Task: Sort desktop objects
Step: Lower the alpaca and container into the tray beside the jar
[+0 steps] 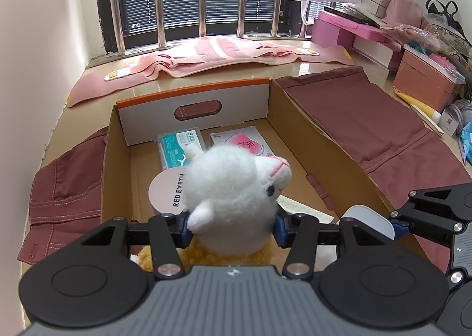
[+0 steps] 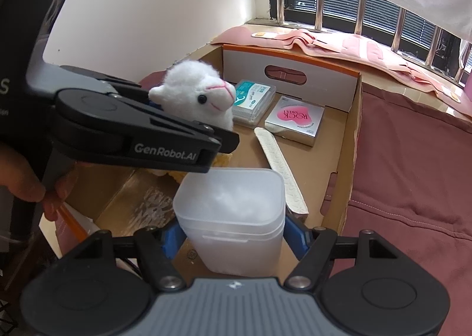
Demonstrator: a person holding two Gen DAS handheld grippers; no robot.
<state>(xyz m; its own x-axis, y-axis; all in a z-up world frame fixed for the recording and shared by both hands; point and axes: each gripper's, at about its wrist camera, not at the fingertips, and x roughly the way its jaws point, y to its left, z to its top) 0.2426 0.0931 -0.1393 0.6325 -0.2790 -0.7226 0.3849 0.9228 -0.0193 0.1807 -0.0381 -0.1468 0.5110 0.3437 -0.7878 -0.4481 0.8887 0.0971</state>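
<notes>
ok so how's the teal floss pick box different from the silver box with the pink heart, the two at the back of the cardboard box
The floss pick box is clear plastic with a teal label; the silver box with the pink heart is opaque and metallic. The floss pick box looks longer and narrower, the silver box nearly square. The floss pick box sits nearer the plush alpaca. Both lie flat, side by side, on the floor of the cardboard box.

A white plush alpaca (image 1: pixel 236 185) is held upright above the cardboard box (image 1: pixel 321 156). A frosted plastic container (image 2: pixel 233 218) is held at the box's near end. A floss-pick case (image 2: pixel 253 106), a silver box with a pink heart (image 2: pixel 295 120) and a nail file (image 2: pixel 280 170) lie flat inside.
</notes>
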